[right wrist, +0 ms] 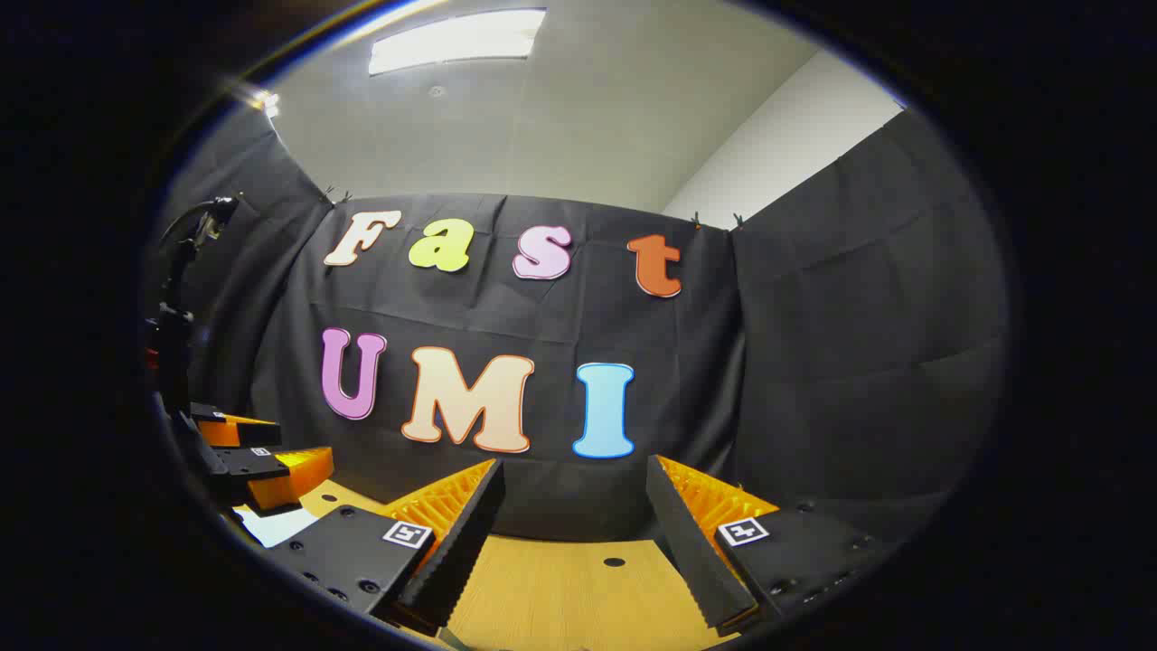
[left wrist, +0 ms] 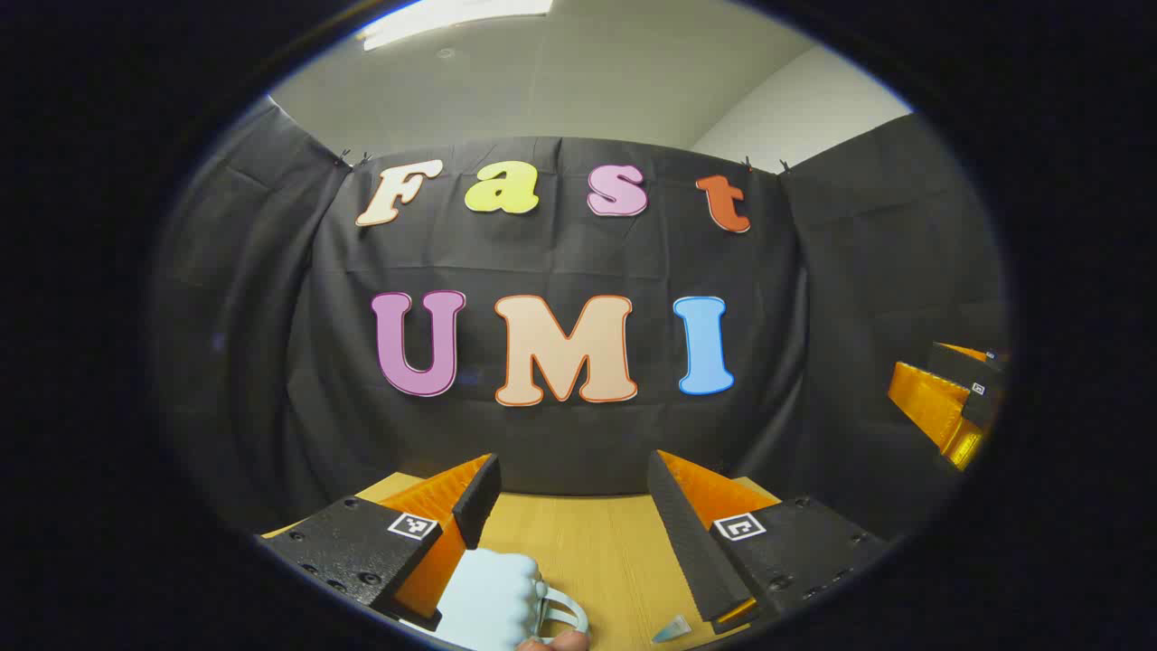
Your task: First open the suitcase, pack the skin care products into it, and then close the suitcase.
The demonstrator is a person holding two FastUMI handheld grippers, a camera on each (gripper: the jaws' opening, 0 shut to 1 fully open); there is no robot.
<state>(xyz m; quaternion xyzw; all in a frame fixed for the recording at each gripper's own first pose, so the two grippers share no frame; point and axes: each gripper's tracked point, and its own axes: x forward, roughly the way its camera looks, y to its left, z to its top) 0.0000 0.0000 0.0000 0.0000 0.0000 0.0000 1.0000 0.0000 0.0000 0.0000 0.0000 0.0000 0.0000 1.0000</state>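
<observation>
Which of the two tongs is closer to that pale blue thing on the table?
Left. The pale blue thing lies right below the open left tongs, by one finger; the right tongs hang open farther off to the side.

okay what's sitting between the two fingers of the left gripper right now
In the left gripper view, the left gripper stands open over bare light wooden tabletop. A pale blue ribbed plastic object lies low by one finger.

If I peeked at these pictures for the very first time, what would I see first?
First, the two big fingers of the left gripper, spread wide apart low in the left gripper view, over a wooden table. Just below its left finger sits a pale blue ridged thing, maybe the suitcase. In the right gripper view, the right gripper is spread open too, and the ceiling light glows on top.
</observation>
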